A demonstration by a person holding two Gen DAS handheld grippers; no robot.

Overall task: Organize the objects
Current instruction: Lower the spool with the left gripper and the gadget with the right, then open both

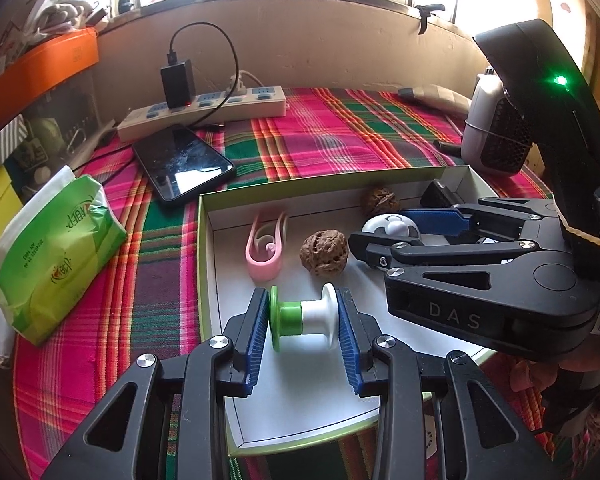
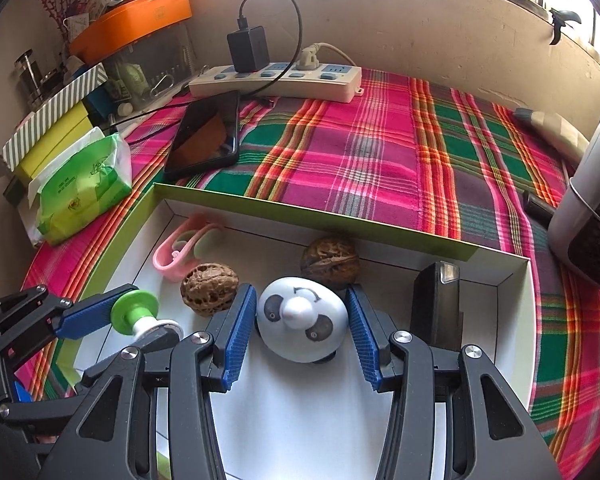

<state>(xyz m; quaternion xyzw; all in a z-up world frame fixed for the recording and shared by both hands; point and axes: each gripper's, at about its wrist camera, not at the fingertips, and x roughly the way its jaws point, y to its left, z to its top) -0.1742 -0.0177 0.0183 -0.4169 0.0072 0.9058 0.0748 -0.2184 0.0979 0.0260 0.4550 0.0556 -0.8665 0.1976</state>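
A shallow white box with a green rim (image 1: 204, 240) lies on the plaid cloth; it also shows in the right wrist view (image 2: 300, 210). My left gripper (image 1: 303, 318) is shut on a green-and-white spool (image 1: 306, 317) just above the box floor; the spool also shows in the right wrist view (image 2: 140, 314). My right gripper (image 2: 302, 318) straddles a white panda figure (image 2: 302, 320), pads touching or nearly touching its sides. The panda figure (image 1: 390, 226) shows between the right gripper's fingers (image 1: 440, 220) in the left wrist view. The box holds a pink clip (image 1: 266, 248), two walnuts (image 1: 324, 253) (image 2: 330, 262) and a black block (image 2: 436, 304).
A black phone (image 1: 184, 162), a power strip with charger (image 1: 204, 110) and a green tissue pack (image 1: 56, 256) lie on the cloth left of the box. A white-and-black device (image 1: 492, 132) stands at the right. Stacked boxes and an orange bin (image 2: 132, 20) line the left wall.
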